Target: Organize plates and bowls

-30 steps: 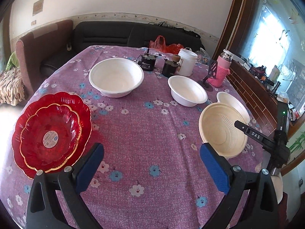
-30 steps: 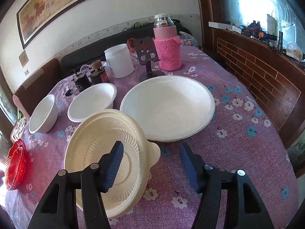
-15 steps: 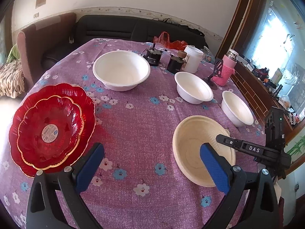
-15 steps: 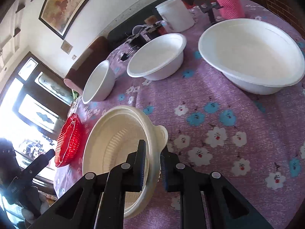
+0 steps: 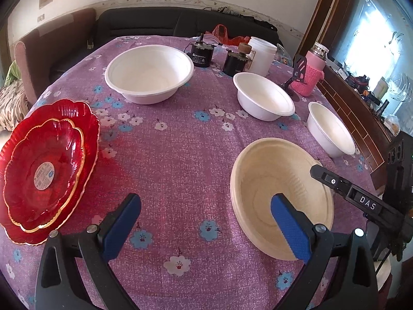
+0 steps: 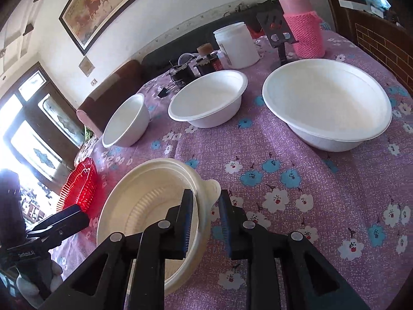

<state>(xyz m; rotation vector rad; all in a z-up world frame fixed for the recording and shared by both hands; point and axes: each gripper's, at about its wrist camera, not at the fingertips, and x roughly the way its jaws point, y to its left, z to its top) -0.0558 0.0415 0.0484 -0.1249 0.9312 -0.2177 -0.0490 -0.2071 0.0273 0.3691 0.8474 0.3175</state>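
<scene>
My right claw (image 6: 205, 215), wide open a second ago, now pinches the cream bowl's (image 5: 281, 196) rim and has dragged it leftward.

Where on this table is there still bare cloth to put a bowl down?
Bare tablecloth lies mid-table, between the red plates, the large white bowl and the cream bowl. More lies along the near edge under the left gripper. The far right corner is crowded with jars and a pink flask.

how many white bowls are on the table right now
3: a large white bowl at the far left, a medium white bowl mid-right, a small white bowl near the right edge. The cream bowl isn't counted.
</scene>
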